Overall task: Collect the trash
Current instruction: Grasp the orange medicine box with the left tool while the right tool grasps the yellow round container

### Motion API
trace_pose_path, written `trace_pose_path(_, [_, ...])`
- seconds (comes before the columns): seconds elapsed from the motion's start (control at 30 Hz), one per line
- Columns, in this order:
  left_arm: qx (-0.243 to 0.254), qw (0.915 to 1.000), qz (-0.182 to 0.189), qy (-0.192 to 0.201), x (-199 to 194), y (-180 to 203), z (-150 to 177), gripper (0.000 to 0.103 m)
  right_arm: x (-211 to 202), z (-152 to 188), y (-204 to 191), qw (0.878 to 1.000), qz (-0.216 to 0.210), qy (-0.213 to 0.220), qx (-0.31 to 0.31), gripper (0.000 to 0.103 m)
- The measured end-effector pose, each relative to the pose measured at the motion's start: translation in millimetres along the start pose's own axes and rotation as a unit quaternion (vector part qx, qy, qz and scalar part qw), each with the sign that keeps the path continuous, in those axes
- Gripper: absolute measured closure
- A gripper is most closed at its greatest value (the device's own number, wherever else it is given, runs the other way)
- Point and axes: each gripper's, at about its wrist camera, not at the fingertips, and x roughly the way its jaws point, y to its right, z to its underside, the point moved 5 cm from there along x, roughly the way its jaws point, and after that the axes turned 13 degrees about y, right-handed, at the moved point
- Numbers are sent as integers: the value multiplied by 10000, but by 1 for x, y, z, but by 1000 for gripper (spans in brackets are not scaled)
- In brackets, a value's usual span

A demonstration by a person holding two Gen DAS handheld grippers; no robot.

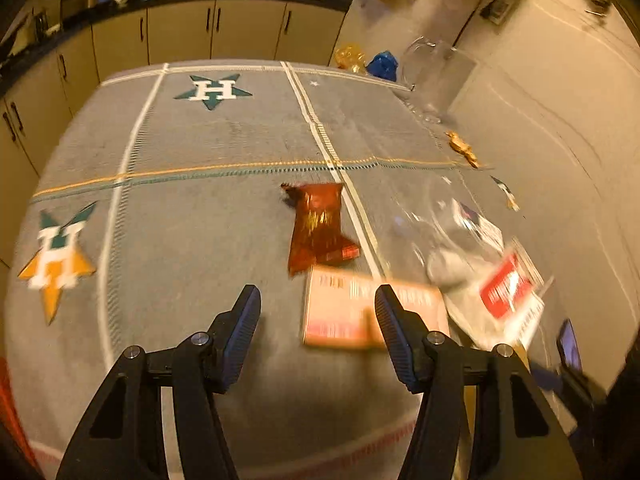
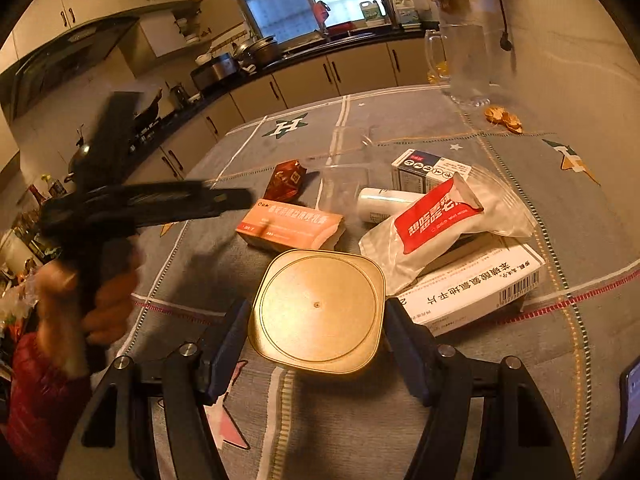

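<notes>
We note the left tongs (image 1: 318, 306) wide open, empty, above the pink box (image 1: 344, 312). Right tongs (image 2: 316, 322) straddle the gold tin (image 2: 318, 310) on the tabletop (image 2: 400, 420), contact unclear; red wrapper (image 1: 318, 226) lies farther off.

The square gold tin lid (image 2: 316, 312) sits on the grey star-patterned tablecloth (image 2: 400, 420), right between the right gripper's (image 2: 316, 320) spread fingers. Behind it lies the pink cardboard box (image 2: 290, 229), with the crumpled red foil wrapper (image 2: 286, 180) farther back. To the right, the white-and-red plastic pouch (image 2: 444, 224) rests on the flat white medicine box (image 2: 476, 292). The left gripper (image 2: 240, 198) hangs over the cloth's left side.
</notes>
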Motion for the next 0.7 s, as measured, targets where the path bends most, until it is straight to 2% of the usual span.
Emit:
trace_pose_path(0.2, [-64,9983,491,-300,33,7,2,45,-2,-2,9,9999,-80,7,113,31])
trace_pose_path(0.37, [345,9966,627,-398,17,18,21,45,-1,-4,14,9997,-96,38,207,31])
trace_pose_path(0.43, [661,9948,661,-415,1,24,37,45,-2,-4,15,9997,-96,50,227,31])
trace_pose_path(0.57, [1320,9885,578,-450,-32,31,73,45,-5,-5,20,9996,-81,104,260,31])
trace_pose_path(0.63, [1793,9832,275,-208,-48,35,81,45,-5,-5,20,9996,-79,97,266,31])
trace_pose_path(0.67, [2107,9775,51,-3,-55,40,82,45,-5,-4,19,9996,-79,95,271,31])
trace_pose_path(0.7, [2267,9739,16,89,-59,44,81,44,-4,-5,19,9996,-76,90,267,31])
